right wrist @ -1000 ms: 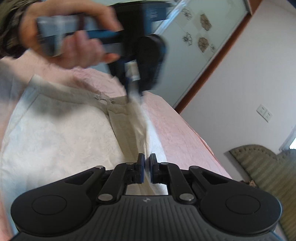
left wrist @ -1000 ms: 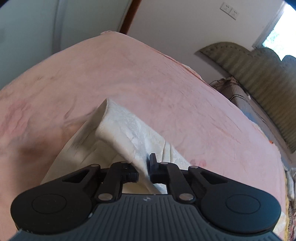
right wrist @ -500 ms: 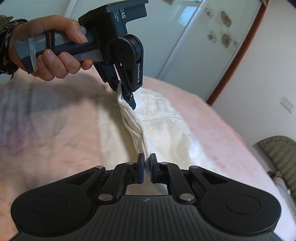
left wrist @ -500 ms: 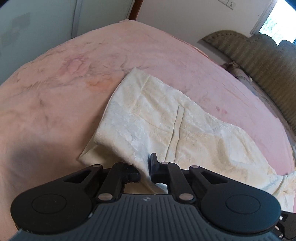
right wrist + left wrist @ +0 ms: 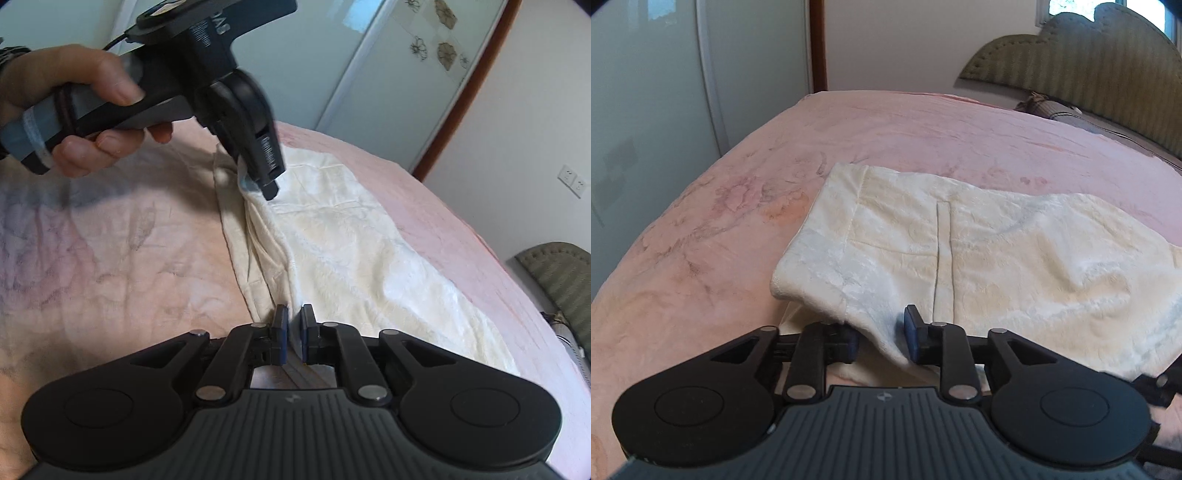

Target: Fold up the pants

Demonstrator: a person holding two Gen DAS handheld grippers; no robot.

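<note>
- Pants [image 5: 979, 254]: cream fabric with a soft embossed, plush-like surface; folded over on itself into a rough oblong, with a straight seam line and a stitched panel outline showing on top.
- Position: the pants lie on the bed [image 5: 849, 140], in the near half of it as the left wrist view shows it; a lower layer peeks out under the near edge of the upper one.
- Long axis: in the left wrist view it runs from left to right across the picture; in the right wrist view it runs away from the camera toward the left gripper [image 5: 267, 184].
- Left gripper [image 5: 881, 341]: jaws opening, blue pads apart, a corner fold of the pants hanging loosely between them.
- Left hand [image 5: 85, 110]: wrapped round the gripper's handle.
- Right gripper [image 5: 291, 339]: narrow gap, pads pinching the pants' near edge.
- Surface: pink bedspread with a faint floral pattern, gently creased.
- Room: olive quilted headboard [image 5: 1082, 55] with a scalloped top, pale sliding doors [image 5: 406, 62] with flower decals, brown door frame, white wall with sockets [image 5: 572, 179].
</note>
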